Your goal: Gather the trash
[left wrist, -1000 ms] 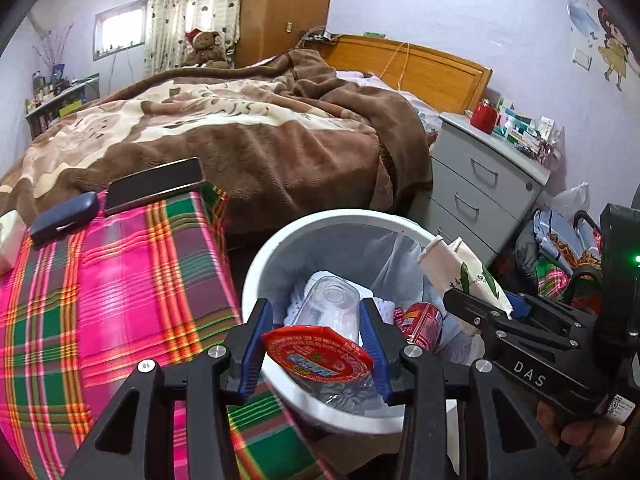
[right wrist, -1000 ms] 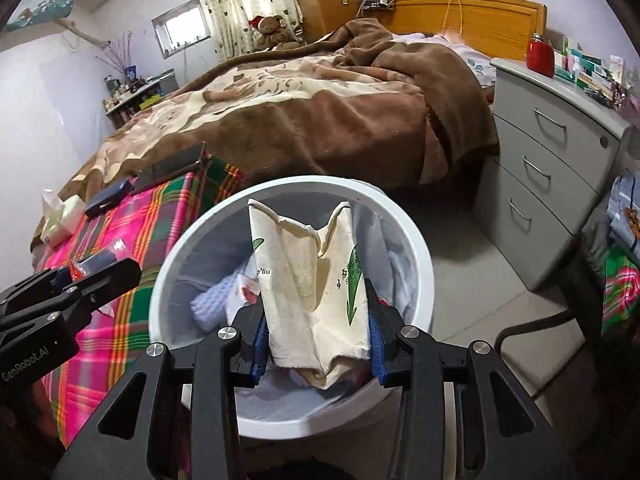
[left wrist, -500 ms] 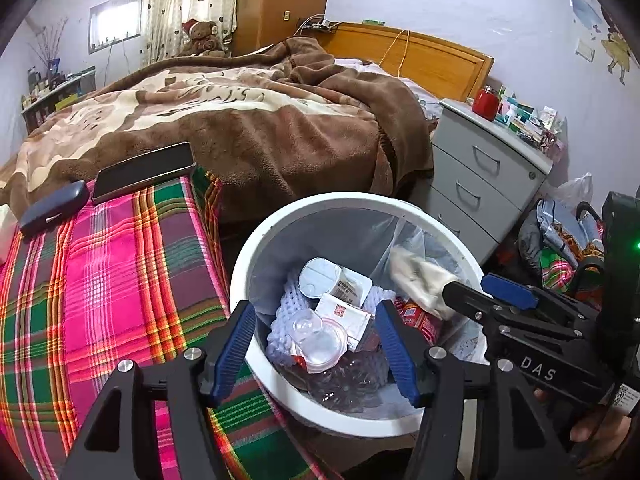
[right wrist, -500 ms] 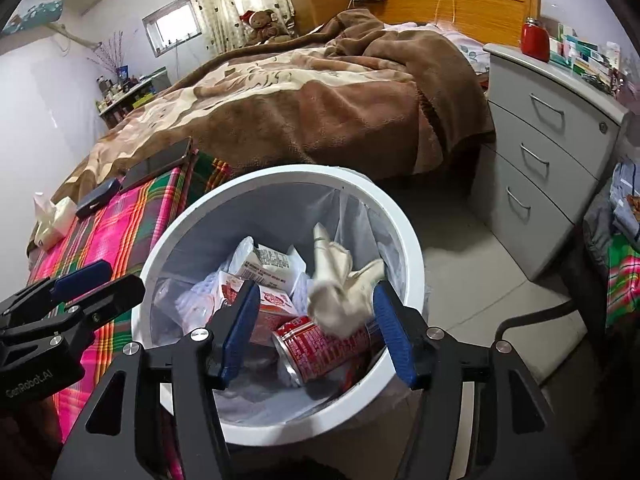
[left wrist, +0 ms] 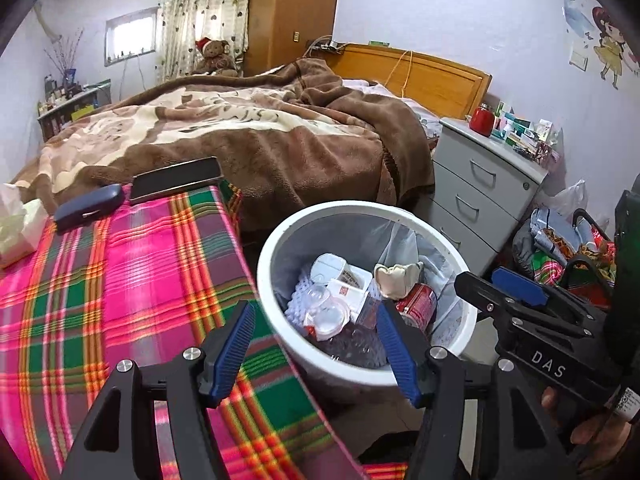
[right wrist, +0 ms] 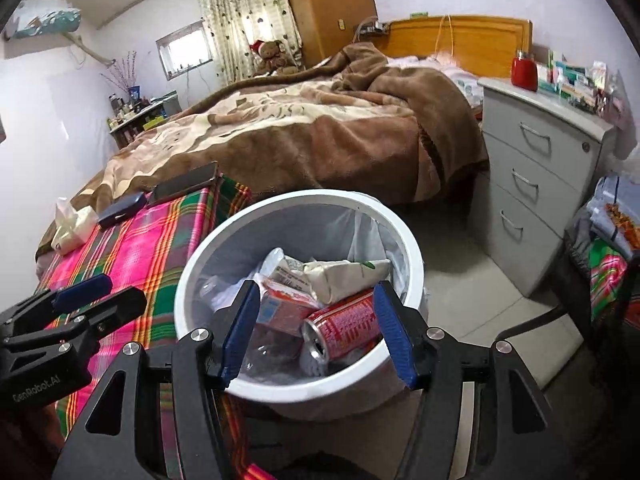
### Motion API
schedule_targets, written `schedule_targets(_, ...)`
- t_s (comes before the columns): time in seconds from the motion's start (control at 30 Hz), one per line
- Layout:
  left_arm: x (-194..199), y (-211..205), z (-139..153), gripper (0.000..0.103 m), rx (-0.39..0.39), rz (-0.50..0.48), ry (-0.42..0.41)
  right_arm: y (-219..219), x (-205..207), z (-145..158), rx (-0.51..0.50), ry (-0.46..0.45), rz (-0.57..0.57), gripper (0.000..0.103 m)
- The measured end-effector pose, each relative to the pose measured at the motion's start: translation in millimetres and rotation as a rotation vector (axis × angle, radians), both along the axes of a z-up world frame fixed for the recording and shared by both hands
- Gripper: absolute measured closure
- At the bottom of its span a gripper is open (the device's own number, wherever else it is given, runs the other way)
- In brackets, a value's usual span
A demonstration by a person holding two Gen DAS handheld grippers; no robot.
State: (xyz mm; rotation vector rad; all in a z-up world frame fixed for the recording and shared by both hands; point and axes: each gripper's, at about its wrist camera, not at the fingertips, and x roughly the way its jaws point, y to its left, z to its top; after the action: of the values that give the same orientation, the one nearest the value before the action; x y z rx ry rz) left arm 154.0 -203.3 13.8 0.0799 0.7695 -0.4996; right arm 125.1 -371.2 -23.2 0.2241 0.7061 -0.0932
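Observation:
A white trash bin with a clear liner stands beside the plaid-covered table; it also shows in the right wrist view. Inside lie a crumpled cream paper bag, a red can, a clear plastic cup, cartons and wrappers. My left gripper is open and empty above the bin's near rim. My right gripper is open and empty over the bin; it shows from the side in the left wrist view.
The plaid cloth holds a dark glasses case, a black tablet and tissues. A bed with a brown blanket lies behind. A grey drawer unit stands right, with bags on the floor.
Both grippers opened and dropped their loads into the bin: the left let go of the cup with the red lid, the right the paper bag. Both then drew back slightly.

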Motion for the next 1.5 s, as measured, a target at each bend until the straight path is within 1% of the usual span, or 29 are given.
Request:
schedule_targets(0.17,-25,17,5,0.040,0.008,0.033,-0.038,13,-21,8,-0.016,-0.050,0.002,0.043)
schedule_targets(0.27,-42,27,9,0.040,0.011,0.055,-0.077,20,-34,12,-0.019,-0.076,0.006,0.043)
schedule_targets(0.43,-68,43,12,0.040,0.016,0.104,-0.133,33,-50,13,-0.028,-0.103,0.002,0.043)
schedule_targets(0.53,-84,53,12,0.040,-0.001,0.128,-0.162,42,-56,9,-0.037,-0.102,0.003,0.043)
schedule_targets(0.77,-102,63,6,0.040,0.030,0.152,-0.175,56,-65,4,-0.077,-0.109,-0.010,0.043)
schedule_targets(0.87,-107,66,3,0.040,0.041,0.163,-0.181,60,-68,2,-0.062,-0.115,-0.001,0.043)
schedule_targets(1.03,-113,71,1,0.040,0.025,0.168,-0.179,60,-72,1,-0.053,-0.119,-0.004,0.043)
schedule_targets(1.5,-120,71,3,0.040,0.027,0.173,-0.185,67,-78,2,-0.051,-0.124,-0.004,0.043)
